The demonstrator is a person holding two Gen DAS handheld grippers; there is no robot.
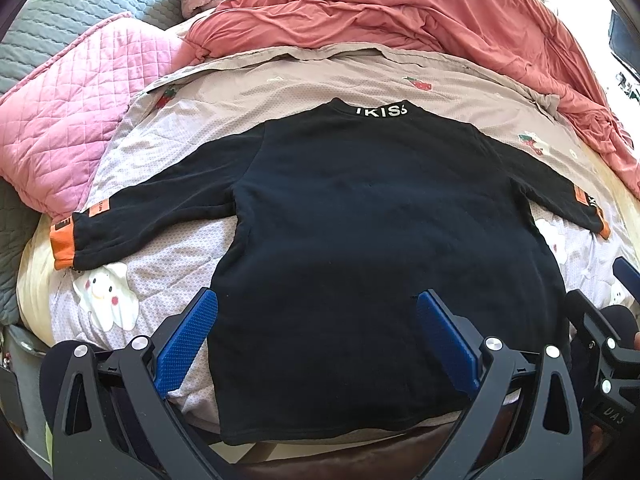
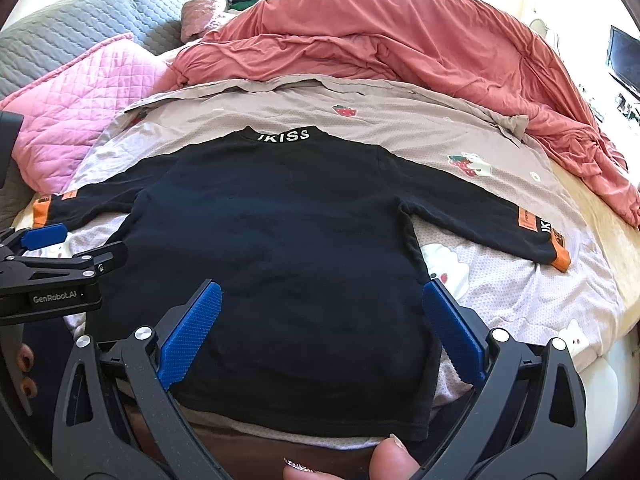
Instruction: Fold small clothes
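A small black long-sleeved top (image 1: 360, 240) (image 2: 288, 248) lies flat on the bed, back up, collar with white lettering at the far end, both sleeves spread sideways with orange cuffs (image 1: 64, 244) (image 2: 560, 252). My left gripper (image 1: 318, 304) hovers open above the lower left part of the top, its blue pads (image 1: 188, 340) wide apart with nothing between them. My right gripper (image 2: 322, 296) hovers open above the lower right part, one pad near the top's right side seam. The left gripper (image 2: 44, 236) also shows at the left edge of the right wrist view.
The top rests on a pale sheet (image 1: 248, 92) printed with strawberries and white animals. A pink quilted pillow (image 1: 68, 120) lies at the left, a crumpled red duvet (image 2: 400, 40) across the back and right. A finger (image 2: 392, 460) shows at the near edge.
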